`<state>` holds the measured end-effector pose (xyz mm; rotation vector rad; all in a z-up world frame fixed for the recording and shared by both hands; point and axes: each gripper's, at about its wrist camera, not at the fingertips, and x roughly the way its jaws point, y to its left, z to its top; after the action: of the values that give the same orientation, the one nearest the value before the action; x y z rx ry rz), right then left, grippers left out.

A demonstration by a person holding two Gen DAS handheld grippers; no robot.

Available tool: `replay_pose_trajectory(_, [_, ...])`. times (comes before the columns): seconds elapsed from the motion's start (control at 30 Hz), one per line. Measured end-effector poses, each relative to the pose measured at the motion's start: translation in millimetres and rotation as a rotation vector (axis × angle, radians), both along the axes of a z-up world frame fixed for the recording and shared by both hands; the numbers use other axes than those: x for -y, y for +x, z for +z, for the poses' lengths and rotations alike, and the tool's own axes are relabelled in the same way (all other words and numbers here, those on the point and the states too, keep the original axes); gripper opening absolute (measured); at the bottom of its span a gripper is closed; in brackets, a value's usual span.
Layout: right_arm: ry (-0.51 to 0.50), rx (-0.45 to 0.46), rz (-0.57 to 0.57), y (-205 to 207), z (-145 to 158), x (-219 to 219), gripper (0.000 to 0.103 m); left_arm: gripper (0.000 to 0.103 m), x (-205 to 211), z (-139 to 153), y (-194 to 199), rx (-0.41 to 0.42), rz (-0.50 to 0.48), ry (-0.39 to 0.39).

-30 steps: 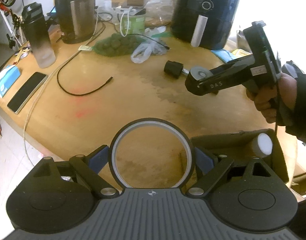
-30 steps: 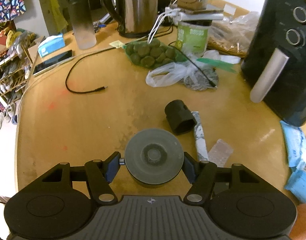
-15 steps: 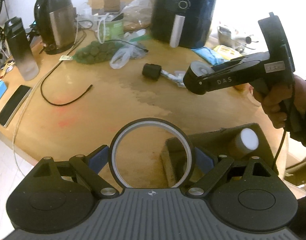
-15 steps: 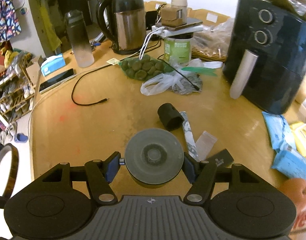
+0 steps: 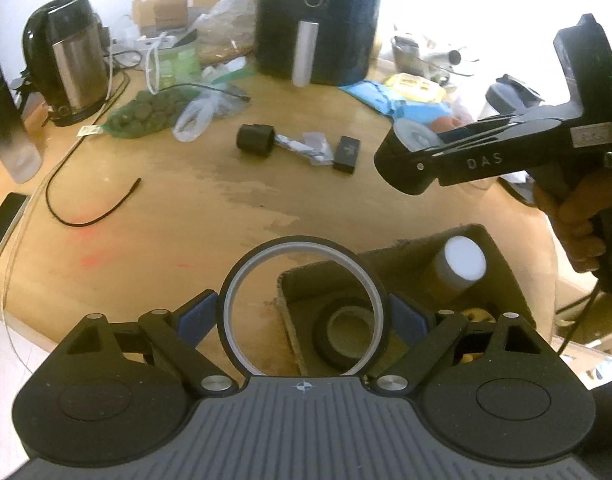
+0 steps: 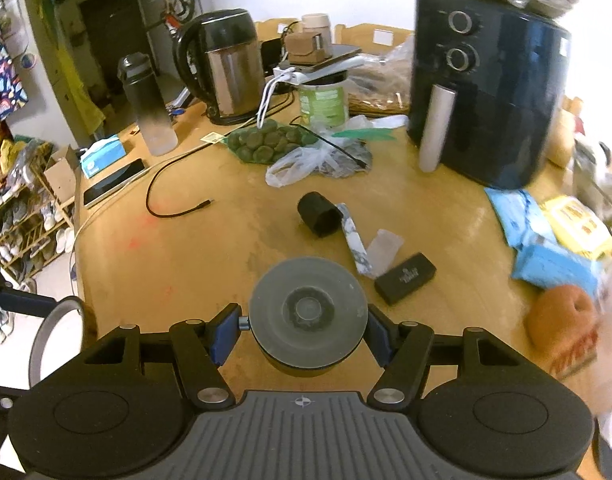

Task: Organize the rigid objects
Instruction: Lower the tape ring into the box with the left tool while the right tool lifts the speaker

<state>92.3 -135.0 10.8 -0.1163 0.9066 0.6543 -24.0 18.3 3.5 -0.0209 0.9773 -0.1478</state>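
Looking thru the left wrist cam, the left gripper (image 5: 304, 314) is clamped wide on a tape ring (image 5: 304, 308) held upright by its outer rim, hovering over the near edge of a dark bin (image 5: 502, 264) that already holds a tape roll (image 5: 342, 334) and a white-capped bottle (image 5: 460, 268), so prob headed in there next. Right wrist cam: right gripper (image 6: 306, 330) pinches a round grey disc (image 6: 306, 312) by its sides above the table (image 6: 206, 248), w/ a black cup (image 6: 320, 214) and small black box (image 6: 404, 278) lying loose beyond, guessing those get sorted after.

text: "DAS" | on: right gripper (image 5: 416, 142) body | other labels: unreadable
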Motion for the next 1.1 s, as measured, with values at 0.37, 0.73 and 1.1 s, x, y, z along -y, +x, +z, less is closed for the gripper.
replay_pose_trajectory(0.37, [0.032, -0.025, -0.091, -32.3, 4.8, 36.9, 0.067, 0.092, 25.9, -9.7, 6.8, -0.034, -0.077, 0.027])
replay_pose_trajectory(0.73, [0.062, -0.032, -0.160, -54.0, 10.7, 64.3, 0.068, 0.093, 40.8, -9.9, 16.3, 0.003, -0.097, 0.019])
replay_pose_trajectory(1.1, [0.076, -0.045, -0.166, -66.8, 9.9, 75.1, 0.068, 0.094, 51.9, -6.3, 8.1, -0.003, -0.135, 0.051])
